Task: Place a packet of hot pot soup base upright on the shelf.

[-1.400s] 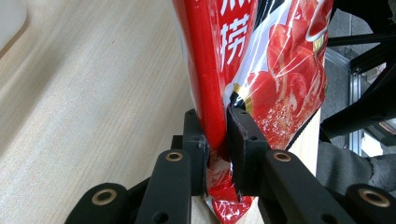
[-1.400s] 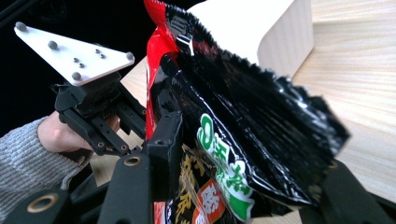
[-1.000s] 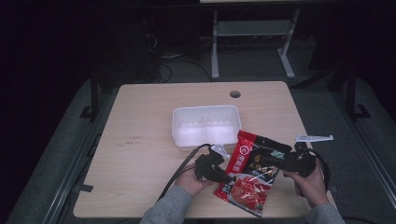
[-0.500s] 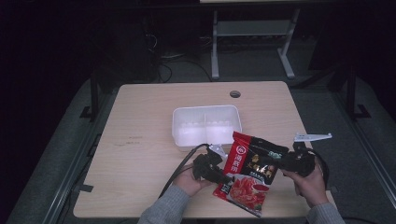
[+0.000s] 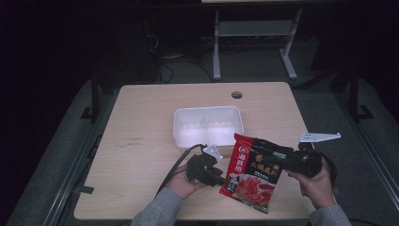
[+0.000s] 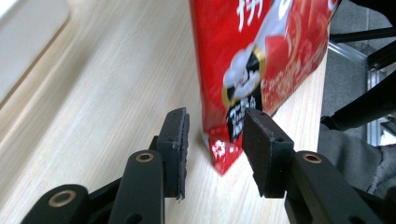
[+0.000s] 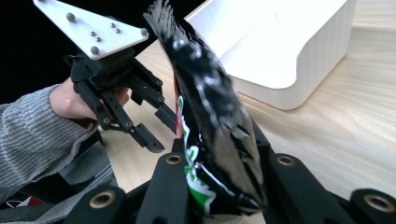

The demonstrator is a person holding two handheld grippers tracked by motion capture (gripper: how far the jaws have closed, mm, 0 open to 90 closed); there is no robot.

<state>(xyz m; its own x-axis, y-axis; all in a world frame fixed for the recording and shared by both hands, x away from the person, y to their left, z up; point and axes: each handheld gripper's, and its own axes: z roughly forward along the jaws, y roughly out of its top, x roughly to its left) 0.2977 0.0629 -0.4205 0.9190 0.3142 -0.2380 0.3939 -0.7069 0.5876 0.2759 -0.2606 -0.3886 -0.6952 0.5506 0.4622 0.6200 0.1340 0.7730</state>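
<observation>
Grip on the red sauce packet point(image 5: 253, 172) had passed to our right gripper point(image 5: 297, 162), whose jaws were clamped on the packet's black top edge; in the right gripper view that dark crimped edge point(image 7: 208, 116) was pinched between the two black jaws, which had just been closing on it. We held it by the seal because that strip is flat and stiff, so the pads could bite without squashing the contents. The packet hung tilted over the near right part of the table point(image 5: 141, 122), its lower corner close to or resting on the wood, between our two hands.

Our left gripper point(image 5: 207, 170) sat just left of the packet with its jaws apart, and they had just been opening. In the left gripper view the packet's lower red corner point(image 6: 224, 154) stood between the pads point(image 6: 173, 149), which no longer pressed on it, so we judged that this hand had let go once the right had a firm hold.

The white two-compartment tray point(image 5: 208, 125) waited just behind the packet, looking empty, its open top facing up. We took it as the likely place for the packet, near enough for a short lift and a forward carry.
</observation>
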